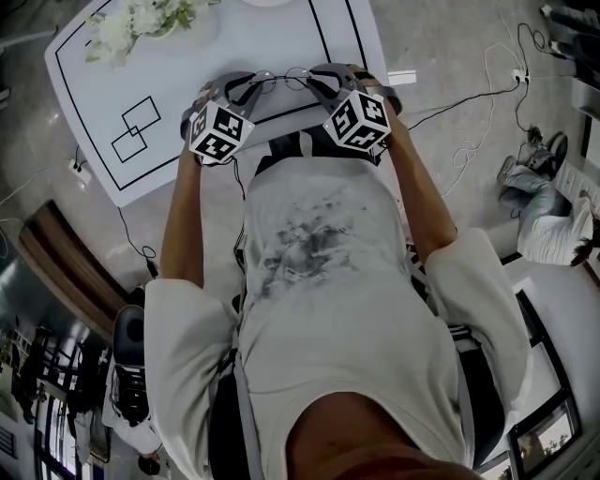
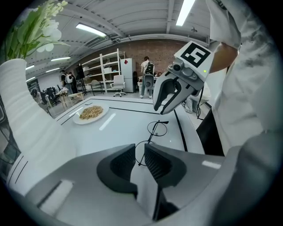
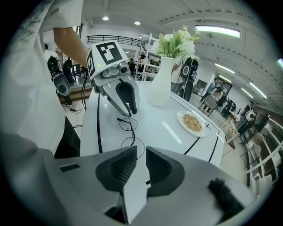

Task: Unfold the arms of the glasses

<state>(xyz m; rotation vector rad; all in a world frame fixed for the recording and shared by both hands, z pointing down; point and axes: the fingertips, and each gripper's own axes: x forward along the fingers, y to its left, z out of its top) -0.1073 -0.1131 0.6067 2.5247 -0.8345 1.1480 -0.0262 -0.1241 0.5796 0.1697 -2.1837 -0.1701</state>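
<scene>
Thin wire-rimmed glasses [image 1: 281, 78] with round lenses lie near the front edge of the white table [image 1: 234, 37], between my two grippers. In the left gripper view the glasses [image 2: 157, 128] run from the right gripper [image 2: 162, 109] down into the narrow gap of my left gripper [image 2: 139, 148], whose jaws are shut on that end of the frame. In the right gripper view the glasses [image 3: 129, 125] stretch from the left gripper [image 3: 129, 111] into my right gripper [image 3: 141, 152], also shut on its end. From overhead, the left gripper [image 1: 246, 91] and right gripper [image 1: 323, 84] face each other.
A white vase of white flowers [image 1: 131, 23] stands at the table's far left; it is close beside the left gripper [image 2: 22, 114]. A plate of food [image 3: 192, 122] sits further along the table. Black lines mark the tabletop. Cables lie on the floor to the right.
</scene>
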